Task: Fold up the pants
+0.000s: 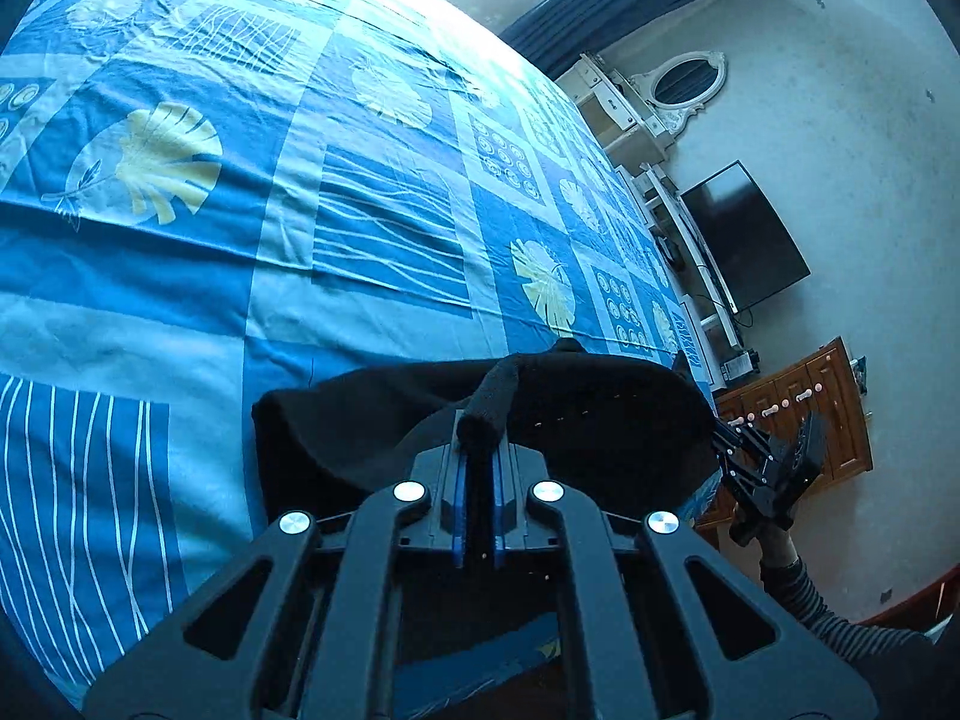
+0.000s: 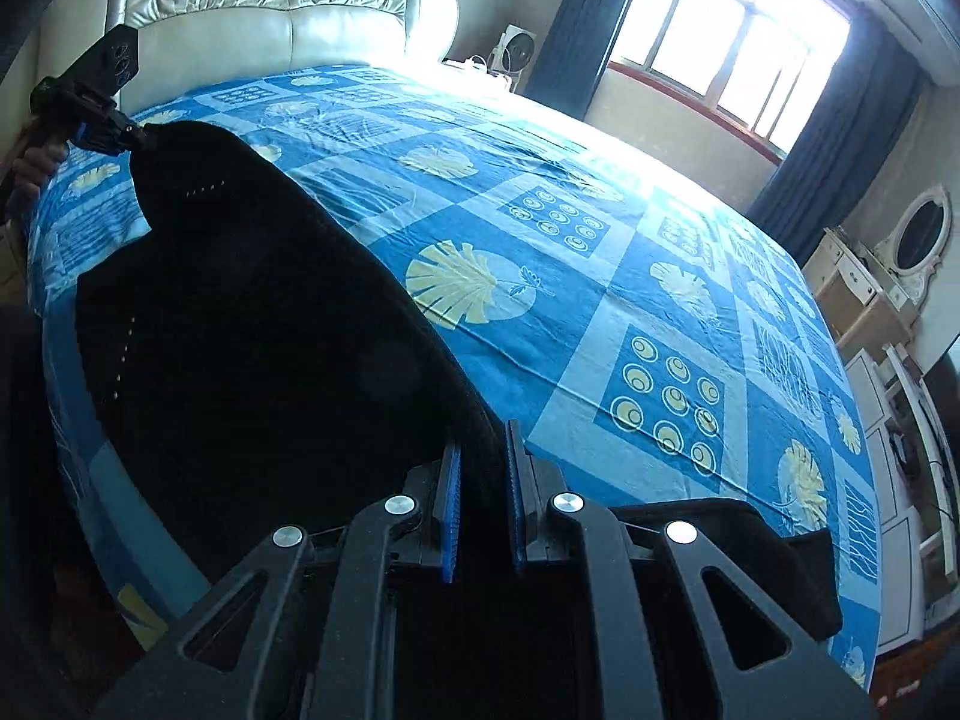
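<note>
**Both grippers pinching black pants over bed**

Left gripper (image 1: pixel 480 468) fingers pressed together on a pants (image 1: pixel 576 414) edge; right gripper (image 2: pixel 483 480) pinches another edge. Pants stretch between them just above the blue patterned bedsheet (image 1: pixel 252 252), hiding its near part. Beyond: tufted headboard (image 2: pixel 270 6), window (image 2: pixel 738 36), TV (image 1: pixel 744 234), oval mirror (image 1: pixel 684 78).

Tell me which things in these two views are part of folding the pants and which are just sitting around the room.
Part of the job:
black pants, clamped at both ends
left gripper
right gripper
blue patterned bedsheet, the folding surface

Just lying about:
dark flat television
white oval mirror
brown wooden cabinet
cream tufted headboard
dark blue curtains
</note>
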Available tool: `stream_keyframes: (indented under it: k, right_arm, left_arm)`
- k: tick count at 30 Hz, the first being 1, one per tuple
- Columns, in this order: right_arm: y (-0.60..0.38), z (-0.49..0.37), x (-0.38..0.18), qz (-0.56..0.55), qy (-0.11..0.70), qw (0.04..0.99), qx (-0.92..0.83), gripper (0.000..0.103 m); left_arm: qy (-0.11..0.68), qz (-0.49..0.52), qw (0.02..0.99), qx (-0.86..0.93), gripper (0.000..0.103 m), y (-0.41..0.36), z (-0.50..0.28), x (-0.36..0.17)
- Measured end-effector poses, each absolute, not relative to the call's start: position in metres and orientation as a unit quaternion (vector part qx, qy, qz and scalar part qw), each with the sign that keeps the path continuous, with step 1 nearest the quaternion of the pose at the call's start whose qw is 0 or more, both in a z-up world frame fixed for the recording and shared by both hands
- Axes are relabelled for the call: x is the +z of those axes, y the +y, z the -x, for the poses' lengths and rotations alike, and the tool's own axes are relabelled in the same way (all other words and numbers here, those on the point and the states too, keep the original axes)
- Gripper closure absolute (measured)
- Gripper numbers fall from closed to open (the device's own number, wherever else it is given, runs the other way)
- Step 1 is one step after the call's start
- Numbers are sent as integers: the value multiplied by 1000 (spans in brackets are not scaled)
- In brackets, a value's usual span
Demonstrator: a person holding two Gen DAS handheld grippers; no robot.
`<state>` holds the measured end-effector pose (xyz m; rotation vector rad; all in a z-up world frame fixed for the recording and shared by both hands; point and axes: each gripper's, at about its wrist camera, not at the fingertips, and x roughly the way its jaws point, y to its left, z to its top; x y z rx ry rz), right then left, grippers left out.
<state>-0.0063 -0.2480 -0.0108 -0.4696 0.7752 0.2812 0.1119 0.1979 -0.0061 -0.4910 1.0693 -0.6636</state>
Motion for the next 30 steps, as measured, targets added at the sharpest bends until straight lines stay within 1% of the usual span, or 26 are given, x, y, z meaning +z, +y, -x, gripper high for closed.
stream_keyframes:
  k: [4,6,8,9,12,13,14,15,16,17,20,23,27,30]
  right_arm:
    - [-239,36,-47,245,397,874,139,90]
    - [-236,43,-61,243,410,868,141,90]
    - [-233,49,-74,251,416,863,139,89]
    - [-234,49,-79,249,421,861,138,89]
    - [-236,55,-85,234,429,862,131,80]
    - [-239,57,-83,223,433,864,129,73]
    - [-244,59,-79,206,436,866,129,67]
    - [-249,62,-75,186,438,869,132,64]
    - [-256,63,-72,161,445,871,134,56]
    - [-263,64,-69,128,455,870,139,47]
    - [-290,68,-65,15,476,867,146,46]
    - [-310,71,-66,-103,479,856,163,46]
    - [-325,66,-73,-238,475,828,181,46]
    - [-327,65,-79,-300,471,808,188,46]
  left_arm:
    - [518,245,768,-285,97,209,-81,-40]
    - [530,259,759,-277,95,212,-71,-58]
    - [540,253,758,-264,91,211,-63,-70]
    - [540,253,759,-261,91,210,-59,-75]
    - [531,277,761,-250,85,216,-46,-78]
    - [529,284,760,-247,83,218,-42,-78]
    - [530,287,761,-241,78,221,-38,-77]
    - [531,289,762,-232,73,223,-34,-76]
    - [530,293,764,-224,59,227,-28,-76]
    - [526,301,765,-216,52,231,-22,-75]
    - [513,347,757,-210,52,245,-7,-74]
    - [506,385,742,-213,52,246,1,-74]
    - [503,391,740,-217,52,228,-1,-71]
    - [509,390,735,-219,49,216,-7,-75]
